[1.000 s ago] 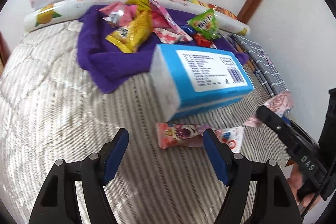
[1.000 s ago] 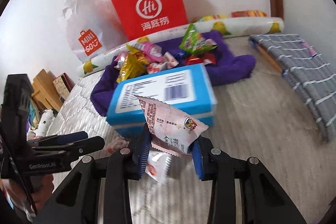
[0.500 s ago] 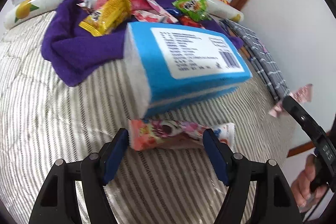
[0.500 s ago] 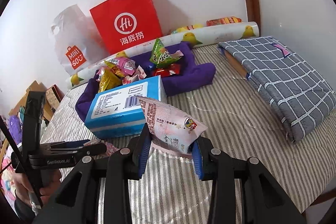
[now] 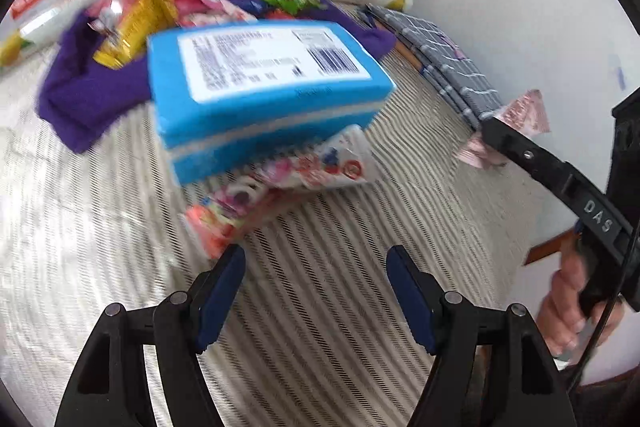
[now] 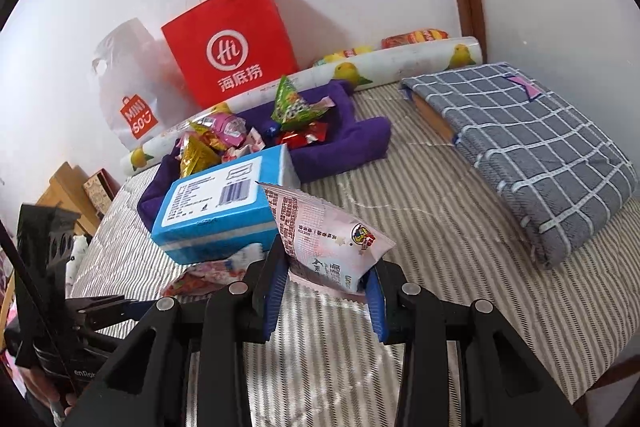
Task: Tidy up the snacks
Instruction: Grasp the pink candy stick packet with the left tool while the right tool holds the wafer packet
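Risk first. The right gripper is clamped on the lower end of a pale pink crinkly foil snack packet, pads pressing on only a narrow strip near the bottom seal. Most of the packet stands free above the jaws and leans toward the camera's right, so a quick swing could likely peel the slippery film out of the pinch and drop it onto the grey-and-white striped mattress.

Second risk: the left gripper hangs with jaws apart and nothing between them, just short of a long pink-and-white printed snack wrapper. That wrapper lies with one end tucked under the near edge of a blue rectangular tissue pack with a white label. Judged from this, a pull on the free end might drag or tip the pack, or tear the wrapper. A closing bite may also catch the mattress cover instead of the thin film.

Third: the two tools are close together near the front edge of the mattress, and crossing paths could knock the held packet.

Pose. The left gripper points steeply down at the mattress, its pink-wrapper target just ahead of the left fingertip. The right gripper tilts down less steeply, held clear above the mattress; a hand grips its handle.

Remaining snacks sit heaped on a purple towel toward the mattress's far edge, below a red paper bag.
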The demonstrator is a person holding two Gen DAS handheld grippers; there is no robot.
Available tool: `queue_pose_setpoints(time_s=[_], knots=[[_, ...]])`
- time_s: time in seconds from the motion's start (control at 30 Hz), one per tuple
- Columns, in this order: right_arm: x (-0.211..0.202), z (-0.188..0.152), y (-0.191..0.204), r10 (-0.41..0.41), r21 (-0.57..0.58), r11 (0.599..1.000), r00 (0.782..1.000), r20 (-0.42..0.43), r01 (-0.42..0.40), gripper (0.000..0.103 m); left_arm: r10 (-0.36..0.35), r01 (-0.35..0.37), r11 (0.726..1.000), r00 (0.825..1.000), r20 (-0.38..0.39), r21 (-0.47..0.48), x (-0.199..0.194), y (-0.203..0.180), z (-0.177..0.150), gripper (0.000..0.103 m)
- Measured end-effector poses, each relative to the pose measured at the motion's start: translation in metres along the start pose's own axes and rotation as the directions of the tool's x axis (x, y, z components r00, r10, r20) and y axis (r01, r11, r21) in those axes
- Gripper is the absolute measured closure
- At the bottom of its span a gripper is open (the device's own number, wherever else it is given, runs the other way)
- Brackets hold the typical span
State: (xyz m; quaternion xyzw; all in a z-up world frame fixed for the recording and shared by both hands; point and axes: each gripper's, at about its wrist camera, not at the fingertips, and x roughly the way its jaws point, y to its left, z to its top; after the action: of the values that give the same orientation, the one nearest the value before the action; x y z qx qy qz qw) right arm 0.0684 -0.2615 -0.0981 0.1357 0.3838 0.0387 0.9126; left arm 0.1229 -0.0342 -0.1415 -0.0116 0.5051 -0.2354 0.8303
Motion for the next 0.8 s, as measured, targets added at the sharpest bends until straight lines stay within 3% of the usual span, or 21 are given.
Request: queue_pose_setpoints(time_s=[0.2, 0.4, 0.6, 0.73, 0.8], knots=[[-0.004, -0.003, -0.012, -0.008, 0.023, 1.0, 1.0, 0.005, 0.008, 0.067, 0.052, -0.053, 0.998, 0.996, 0.07, 0.019, -0.013, 0.01, 0.012, 0.032], [-0.004, -0.003, -0.016, -0.015, 0.024, 1.0, 1.0, 0.002, 0.015, 0.067, 0.09, -0.091, 0.995, 0.995, 0.043, 0.029, 0.009, 0.014, 0.027, 0.032], [-0.004, -0.002, -0.022, -0.03, 0.034, 0.999, 1.0, 0.001, 0.03, 0.067, 0.081, -0.081, 0.996, 0.997, 0.016, 0.043, 0.02, 0.01, 0.022, 0.032], [-0.004, -0.002, -0.024, -0.033, 0.039, 0.999, 0.999, 0.001, 0.032, 0.067, 0.021, -0.02, 0.999, 1.0, -0.006, 0.047, 0.015, 0.003, 0.014, 0.032], [-0.004, -0.002, -0.026, -0.035, 0.04, 0.999, 0.999, 0.001, 0.034, 0.067, 0.037, -0.037, 0.997, 0.999, 0.008, 0.072, 0.01, -0.003, 0.012, 0.032]])
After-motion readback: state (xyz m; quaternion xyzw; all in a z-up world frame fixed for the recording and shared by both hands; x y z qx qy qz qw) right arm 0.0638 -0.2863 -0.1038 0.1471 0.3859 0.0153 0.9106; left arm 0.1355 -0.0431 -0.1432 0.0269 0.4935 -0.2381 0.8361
